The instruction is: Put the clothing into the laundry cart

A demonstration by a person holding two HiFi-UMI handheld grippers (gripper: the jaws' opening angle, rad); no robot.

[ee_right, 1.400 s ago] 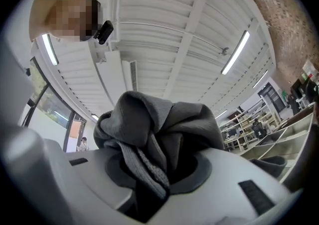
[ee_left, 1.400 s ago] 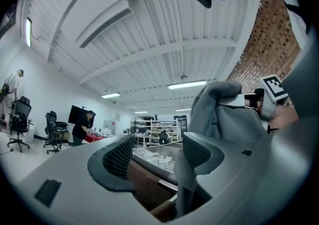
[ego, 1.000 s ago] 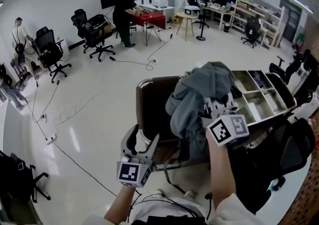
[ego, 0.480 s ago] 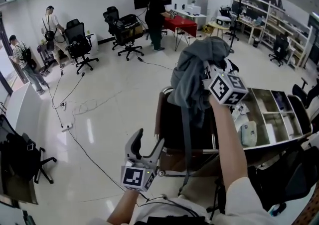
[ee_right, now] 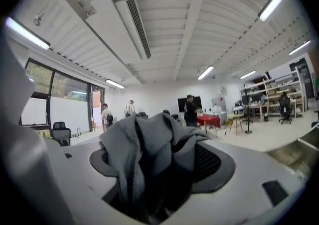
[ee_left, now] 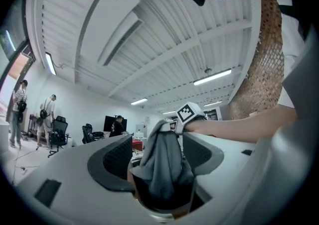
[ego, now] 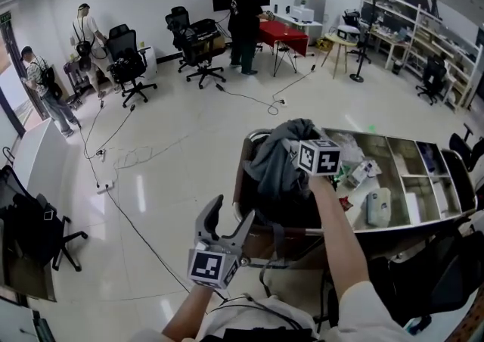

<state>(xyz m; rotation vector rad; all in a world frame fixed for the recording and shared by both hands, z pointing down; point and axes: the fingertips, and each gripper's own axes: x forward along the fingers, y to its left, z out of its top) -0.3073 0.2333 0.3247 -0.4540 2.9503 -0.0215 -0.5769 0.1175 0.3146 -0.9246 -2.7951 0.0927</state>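
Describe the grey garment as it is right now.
The grey garment looks like soft knit cloth, bunched into folds with a stitched hem showing. It drapes from the right gripper above the dark laundry cart, and its lower folds reach down inside. The gripper's fingers have just been opening, with the cloth bunched between them.
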